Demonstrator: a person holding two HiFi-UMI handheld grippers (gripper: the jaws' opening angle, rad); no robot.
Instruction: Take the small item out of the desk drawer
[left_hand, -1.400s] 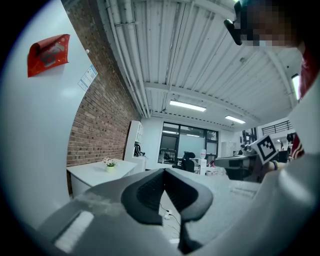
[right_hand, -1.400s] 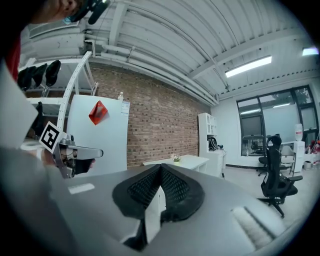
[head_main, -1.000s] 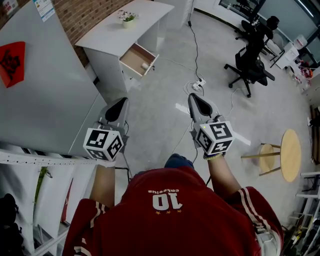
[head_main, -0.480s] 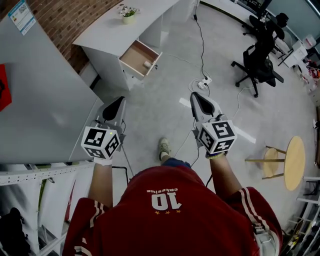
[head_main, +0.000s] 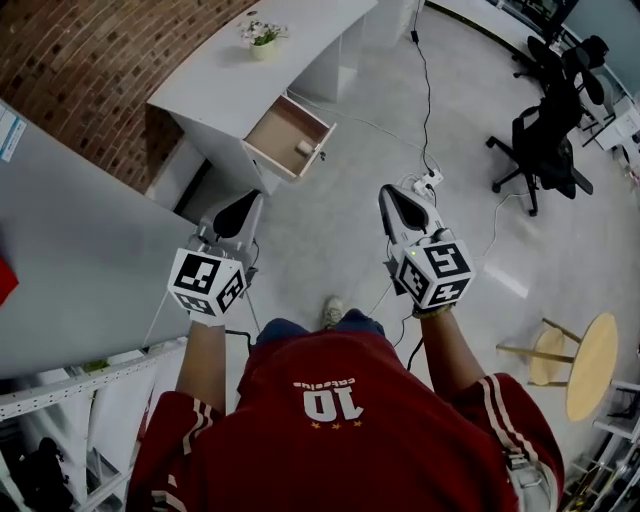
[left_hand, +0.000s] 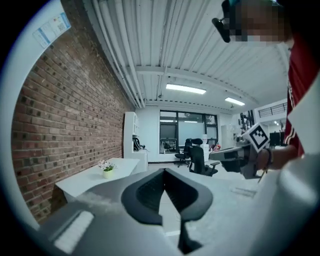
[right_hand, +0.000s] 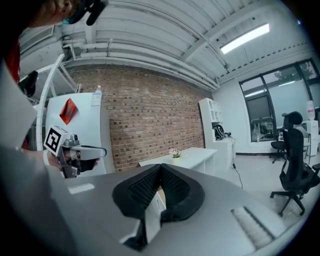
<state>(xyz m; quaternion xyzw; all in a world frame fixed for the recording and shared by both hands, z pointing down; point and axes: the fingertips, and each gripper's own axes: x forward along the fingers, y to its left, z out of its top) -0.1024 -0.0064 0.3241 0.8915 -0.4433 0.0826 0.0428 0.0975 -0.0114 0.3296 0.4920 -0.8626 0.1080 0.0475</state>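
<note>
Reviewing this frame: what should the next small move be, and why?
Probably step closer to the white desk. Its drawer already stands open with the small item lying inside, but both the left gripper and the right gripper are well short of it. Both are shut and empty, so one would then need its fingers opened.

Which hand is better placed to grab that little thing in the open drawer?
Probably right. Both tools are shut, empty and far from the drawer, but the right tool has the drawer straight behind its jaws in its view; the left tool sees the desk off to the side.
</note>
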